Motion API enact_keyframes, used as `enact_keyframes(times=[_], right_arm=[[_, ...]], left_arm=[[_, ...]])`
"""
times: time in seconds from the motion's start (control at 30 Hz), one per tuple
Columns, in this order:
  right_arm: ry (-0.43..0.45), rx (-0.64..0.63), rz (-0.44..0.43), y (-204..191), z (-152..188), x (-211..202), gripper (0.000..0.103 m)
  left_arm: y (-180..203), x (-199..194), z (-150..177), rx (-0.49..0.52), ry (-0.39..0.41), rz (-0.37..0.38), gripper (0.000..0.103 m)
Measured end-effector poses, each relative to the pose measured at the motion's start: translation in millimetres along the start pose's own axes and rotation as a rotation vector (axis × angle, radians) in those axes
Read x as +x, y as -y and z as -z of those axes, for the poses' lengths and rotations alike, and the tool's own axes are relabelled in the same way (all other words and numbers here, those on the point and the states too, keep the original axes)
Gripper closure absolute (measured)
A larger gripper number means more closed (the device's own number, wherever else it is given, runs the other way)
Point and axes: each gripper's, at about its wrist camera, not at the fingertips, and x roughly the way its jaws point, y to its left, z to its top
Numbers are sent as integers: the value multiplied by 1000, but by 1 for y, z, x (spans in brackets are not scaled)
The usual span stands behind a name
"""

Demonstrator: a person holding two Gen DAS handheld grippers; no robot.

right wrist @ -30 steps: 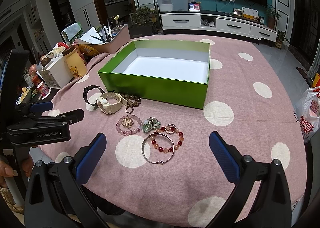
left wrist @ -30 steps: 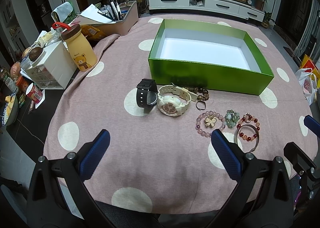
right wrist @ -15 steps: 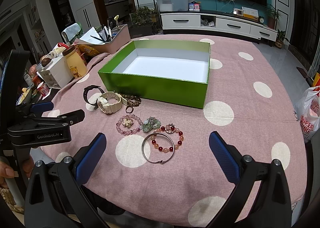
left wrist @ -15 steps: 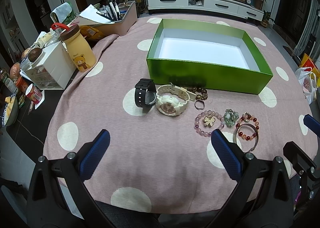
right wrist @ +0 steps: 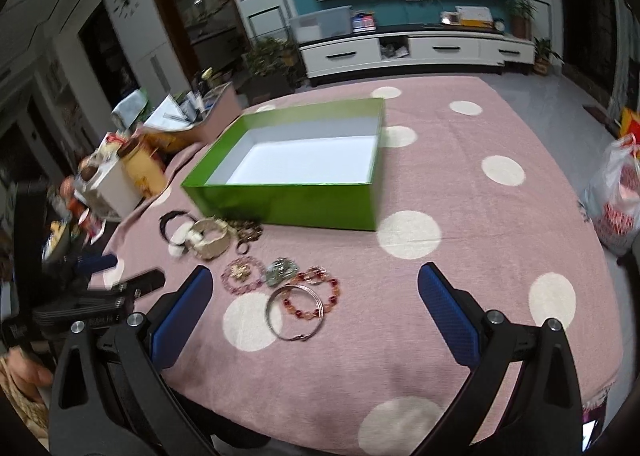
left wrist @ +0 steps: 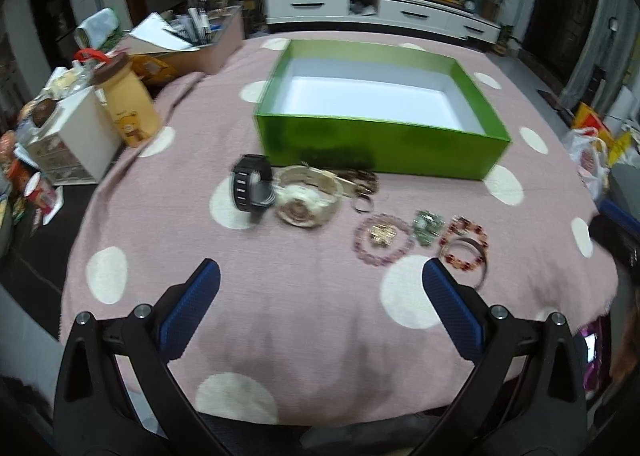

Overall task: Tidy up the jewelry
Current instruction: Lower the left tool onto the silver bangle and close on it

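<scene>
Both claws hang spread wide above the pink dotted tablecloth [left wrist: 304,296], holding nothing: the left gripper [left wrist: 320,296] at the bottom of its view, the right gripper [right wrist: 316,304] likewise. The jewelry lies mid-frame before the empty green box [left wrist: 380,152]: black watch [left wrist: 251,189], cream watch [left wrist: 306,202], pink bead bracelet [left wrist: 382,239], red bead bracelet [right wrist: 316,292] touching, perhaps overlapping, a silver bangle [right wrist: 294,314].

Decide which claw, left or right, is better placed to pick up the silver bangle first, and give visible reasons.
Right, probably. The silver bangle lies just ahead of the open right claw, between its blue fingers. From the left claw, also open, it sits off to the right edge. Nothing lies in the green box.
</scene>
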Motion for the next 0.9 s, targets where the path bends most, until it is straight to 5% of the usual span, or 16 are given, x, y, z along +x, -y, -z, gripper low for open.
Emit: enact_keyframes(times=[0.37, 0.9], right_arm=[[-54, 96, -24, 38, 18, 24, 1], [-62, 126, -131, 59, 26, 35, 21]], left_arm=[[48, 37, 19, 102, -62, 162, 3], [85, 80, 17, 131, -102, 236, 58]])
